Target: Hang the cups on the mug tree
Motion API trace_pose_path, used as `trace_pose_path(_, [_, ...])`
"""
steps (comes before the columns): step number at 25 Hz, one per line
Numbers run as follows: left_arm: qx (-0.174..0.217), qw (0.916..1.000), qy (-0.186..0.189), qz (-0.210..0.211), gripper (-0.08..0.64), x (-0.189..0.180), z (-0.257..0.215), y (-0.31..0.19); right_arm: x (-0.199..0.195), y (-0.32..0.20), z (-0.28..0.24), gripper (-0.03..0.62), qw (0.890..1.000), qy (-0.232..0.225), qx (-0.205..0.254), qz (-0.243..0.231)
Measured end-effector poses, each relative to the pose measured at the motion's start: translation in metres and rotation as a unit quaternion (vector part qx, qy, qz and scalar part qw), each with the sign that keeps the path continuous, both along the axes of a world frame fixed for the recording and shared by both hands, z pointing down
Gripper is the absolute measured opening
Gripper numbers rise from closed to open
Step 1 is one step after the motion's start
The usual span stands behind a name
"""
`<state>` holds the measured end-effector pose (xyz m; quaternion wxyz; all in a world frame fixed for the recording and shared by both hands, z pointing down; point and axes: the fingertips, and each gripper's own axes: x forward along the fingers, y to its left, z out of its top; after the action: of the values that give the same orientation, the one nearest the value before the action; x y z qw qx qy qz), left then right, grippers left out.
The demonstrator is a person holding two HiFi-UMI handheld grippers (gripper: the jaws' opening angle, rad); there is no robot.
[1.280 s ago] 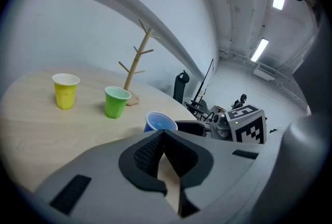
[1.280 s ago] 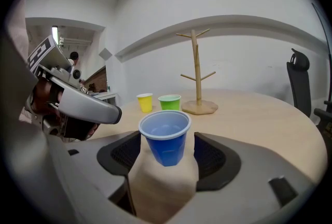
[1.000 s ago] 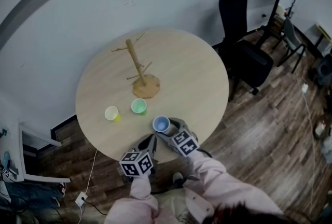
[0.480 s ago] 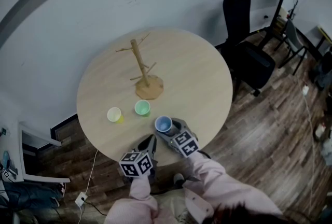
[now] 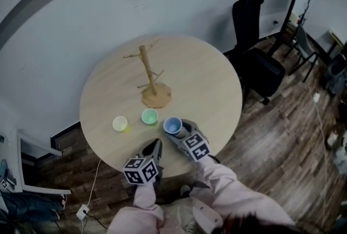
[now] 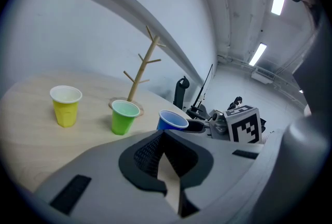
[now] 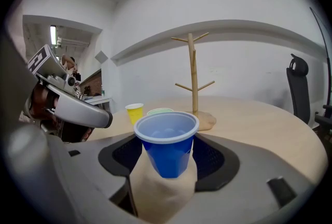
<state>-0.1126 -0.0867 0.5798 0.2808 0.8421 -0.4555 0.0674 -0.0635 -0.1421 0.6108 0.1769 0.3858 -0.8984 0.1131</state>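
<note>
While left gripper point(image 6: 160, 136) jaws meet, right gripper point(image 5: 174, 129) jaws, closing, pinch tapered blue cup point(image 7: 167, 149).

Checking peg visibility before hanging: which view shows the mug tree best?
The right gripper view: the mug tree stands upright, side-on, pegs clear. The head view sees it small from above; the left gripper view shows it slanted, its base partly behind the green cup.
</note>
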Motion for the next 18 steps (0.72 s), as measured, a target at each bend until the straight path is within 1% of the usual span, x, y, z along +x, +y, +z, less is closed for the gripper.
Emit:
trace_pose_path(5, [0.015,0.9999,0.003,0.004,-0.005,0.004,-0.012,-0.01,0.009,-0.013,-0.006,0.298,1.0,0.013,0.008,0.006])
trace_pose_path(9, [0.028,0.9996,0.005,0.007,-0.005,0.011,-0.023,-0.02,0.015,-0.024,-0.022,0.298,1.0,0.007,0.018,0.006])
trace_pose_path(12, [0.036,0.9993,0.002,0.008,-0.005,0.018,-0.029,-0.027,0.023,-0.037,-0.021,0.298,1.0,0.005,0.023,0.009])
trace_pose_path(15, [0.04,0.9992,0.002,0.003,-0.005,0.023,-0.033,-0.037,0.03,-0.049,-0.024,0.298,0.999,0.012,0.033,0.002])
trace_pose_path(18, [0.043,0.9991,0.004,-0.006,-0.005,0.028,-0.038,-0.048,0.031,-0.061,-0.029,0.296,0.999,0.01,0.035,-0.01])
